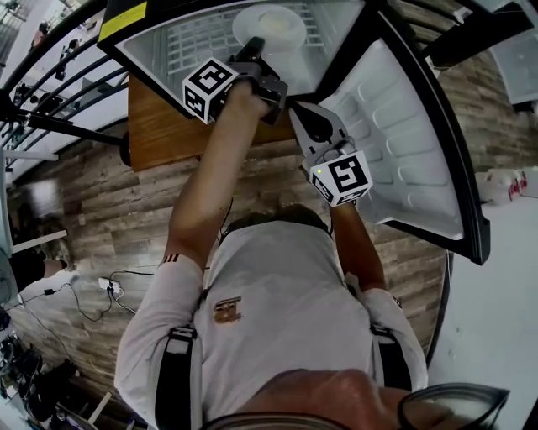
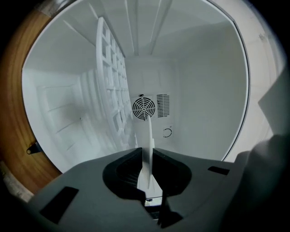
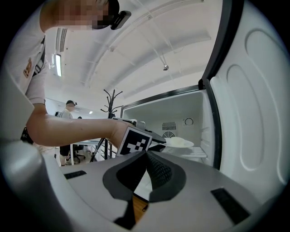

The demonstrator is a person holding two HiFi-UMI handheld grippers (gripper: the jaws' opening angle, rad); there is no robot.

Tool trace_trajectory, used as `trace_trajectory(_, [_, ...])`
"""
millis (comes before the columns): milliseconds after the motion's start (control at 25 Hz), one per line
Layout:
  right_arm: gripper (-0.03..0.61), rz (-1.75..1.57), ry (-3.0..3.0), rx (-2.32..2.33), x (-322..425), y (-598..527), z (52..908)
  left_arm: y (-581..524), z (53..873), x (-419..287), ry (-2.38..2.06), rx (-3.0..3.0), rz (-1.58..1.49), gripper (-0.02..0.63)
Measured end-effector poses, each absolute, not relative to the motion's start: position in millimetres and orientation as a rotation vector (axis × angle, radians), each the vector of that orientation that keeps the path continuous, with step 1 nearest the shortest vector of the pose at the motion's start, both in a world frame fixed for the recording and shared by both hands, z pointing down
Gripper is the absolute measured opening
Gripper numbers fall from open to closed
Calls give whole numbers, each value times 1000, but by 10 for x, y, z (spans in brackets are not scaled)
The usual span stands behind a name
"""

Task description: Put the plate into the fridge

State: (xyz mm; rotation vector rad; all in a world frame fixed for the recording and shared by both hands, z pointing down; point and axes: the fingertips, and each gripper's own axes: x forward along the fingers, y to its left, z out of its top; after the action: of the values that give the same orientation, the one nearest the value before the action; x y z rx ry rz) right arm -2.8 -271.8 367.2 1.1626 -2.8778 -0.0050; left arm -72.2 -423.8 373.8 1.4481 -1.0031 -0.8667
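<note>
The left gripper (image 1: 253, 47) is pinching the plate (image 1: 271, 27) by its rim, holding it over the wire shelf (image 1: 197, 42) inside the fridge (image 1: 332, 38). The right gripper (image 1: 297, 110) is hovering pressed together, empty, beside the open door (image 1: 403, 143).

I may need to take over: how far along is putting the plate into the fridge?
Done: the fridge door stands open and the plate is inside, over the wire shelf. In hand: the left gripper has its jaws shut on the plate's rim. Remaining: settle it on the shelf, release, withdraw. The right gripper is shut and empty, outside by the door.
</note>
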Motion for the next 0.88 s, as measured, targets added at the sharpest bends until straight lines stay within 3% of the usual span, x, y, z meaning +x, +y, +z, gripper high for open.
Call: trace_trajectory(880, [32, 36, -2939, 1070, 294, -2761, 3690, -4670, 3720, -370, -1159, 1362, -794, 49])
